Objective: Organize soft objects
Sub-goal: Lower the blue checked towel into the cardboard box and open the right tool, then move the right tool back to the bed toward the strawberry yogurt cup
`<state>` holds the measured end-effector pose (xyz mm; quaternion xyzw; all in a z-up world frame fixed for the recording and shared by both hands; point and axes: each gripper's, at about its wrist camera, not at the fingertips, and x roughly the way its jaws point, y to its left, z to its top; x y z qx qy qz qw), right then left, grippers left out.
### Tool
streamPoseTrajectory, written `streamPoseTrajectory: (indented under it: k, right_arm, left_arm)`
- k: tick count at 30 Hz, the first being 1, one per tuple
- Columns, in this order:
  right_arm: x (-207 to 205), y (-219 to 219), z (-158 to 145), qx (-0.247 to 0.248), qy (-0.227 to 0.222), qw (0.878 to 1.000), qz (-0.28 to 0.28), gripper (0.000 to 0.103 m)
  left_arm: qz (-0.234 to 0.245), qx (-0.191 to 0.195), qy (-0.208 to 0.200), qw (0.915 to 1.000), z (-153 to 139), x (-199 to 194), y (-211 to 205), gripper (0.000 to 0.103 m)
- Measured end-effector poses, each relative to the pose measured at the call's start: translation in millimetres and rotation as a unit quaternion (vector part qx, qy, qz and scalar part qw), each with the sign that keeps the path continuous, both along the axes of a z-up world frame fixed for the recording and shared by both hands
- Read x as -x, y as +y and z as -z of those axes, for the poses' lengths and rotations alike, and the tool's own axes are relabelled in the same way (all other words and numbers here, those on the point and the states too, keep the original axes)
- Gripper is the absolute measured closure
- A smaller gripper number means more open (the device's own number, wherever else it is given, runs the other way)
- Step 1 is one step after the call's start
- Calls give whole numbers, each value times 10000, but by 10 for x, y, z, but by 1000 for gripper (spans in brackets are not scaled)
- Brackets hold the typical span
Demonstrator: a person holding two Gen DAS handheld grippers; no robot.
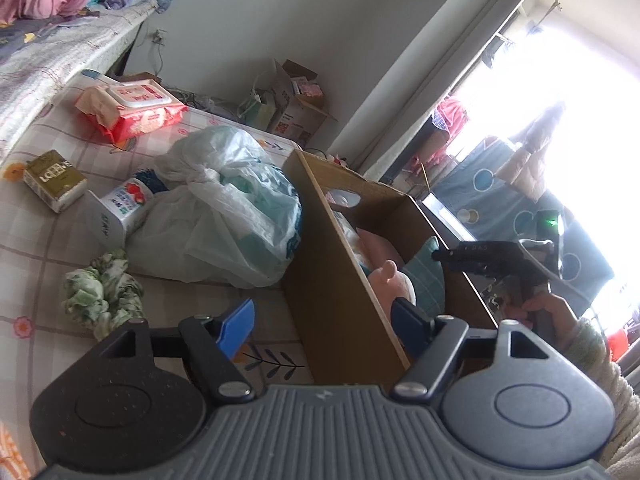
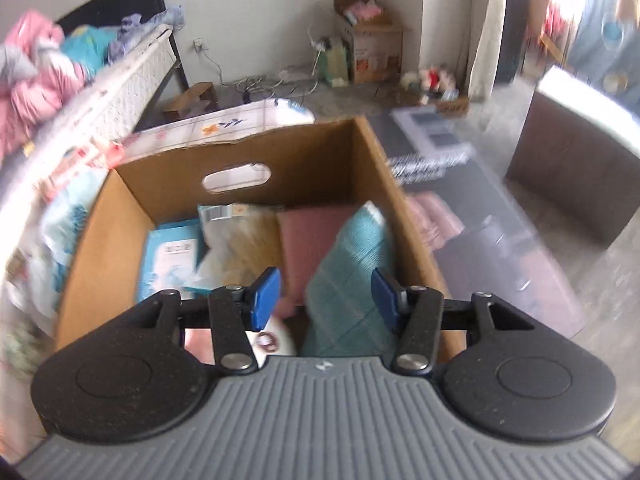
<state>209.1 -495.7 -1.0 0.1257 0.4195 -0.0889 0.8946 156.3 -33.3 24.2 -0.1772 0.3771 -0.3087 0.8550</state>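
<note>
Left gripper (image 1: 322,326): jaws wide open, empty, near cardboard box (image 1: 328,280) wall. Right gripper (image 2: 326,294): jaws wide open, empty, above box interior. Inside box: teal cushion (image 2: 352,264), pink cushion (image 2: 308,240), cream plush item (image 2: 240,248). Left of box, on checked mat (image 1: 40,264): green crumpled cloth (image 1: 102,290), tied plastic bag (image 1: 224,208).

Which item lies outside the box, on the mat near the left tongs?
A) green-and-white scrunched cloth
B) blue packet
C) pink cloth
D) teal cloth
A: the scrunched cloth lies on the mat left of the box, beside the open left tongs; the other three sit inside it.
</note>
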Motion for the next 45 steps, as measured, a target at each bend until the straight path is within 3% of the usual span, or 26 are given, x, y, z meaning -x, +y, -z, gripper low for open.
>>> streamPoseTrajectory:
  k: [3,5,8,14,20,26,29,35,38,40,43,45]
  right_arm:
    - [-104,-83,214,-265,336,9989,201,55]
    - [-162,-78,335,-342,535,9977,228,61]
    - [-222,3,437,-286,660,9971,266,59]
    - [-30,34,243,-724,293,9965,305,51]
    - [302,185,-104,-924,-394,9946,247,46]
    - [634,672,-541,-1242,-1137,9849,-405,41]
    - [678,1013,-630,-1537,-1265,9754,-949,40]
    - [554,1769,-548,-2221,-1008,9490,-1996,40]
    - [490,2154,-474,-2525,-712,9380,-2267,40]
    - [442,2332,-403,-2705,-520,9314,-2378,40]
    - [435,2553,-337,-2763,-351,9280,-2474,40]
    - [452,2621,-318,-2765,-266,9272,-2511,40]
  left_arm:
    - [-150,-17,-26,9999,-14,70,118,25]
    - [-250,-47,-29,9997,-17,114,205,24]
    - [-434,-97,-54,9990,-29,190,346,22]
    - [-871,-216,-194,9958,-80,371,658,16]
    - [-1202,-529,-284,9909,-116,568,934,14]
    - [-1516,-863,-263,9843,-109,767,1178,13]
    - [-1684,-939,-171,9811,-77,864,1302,13]
    - [-1847,-1190,153,9755,62,971,1411,13]
    - [-1860,-1688,316,9674,203,953,1334,13]
    - [-1854,-2042,492,9600,357,910,1262,15]
    - [-1853,-2429,837,9485,613,830,1210,27]
    - [-1842,-2419,1103,9463,759,752,1233,43]
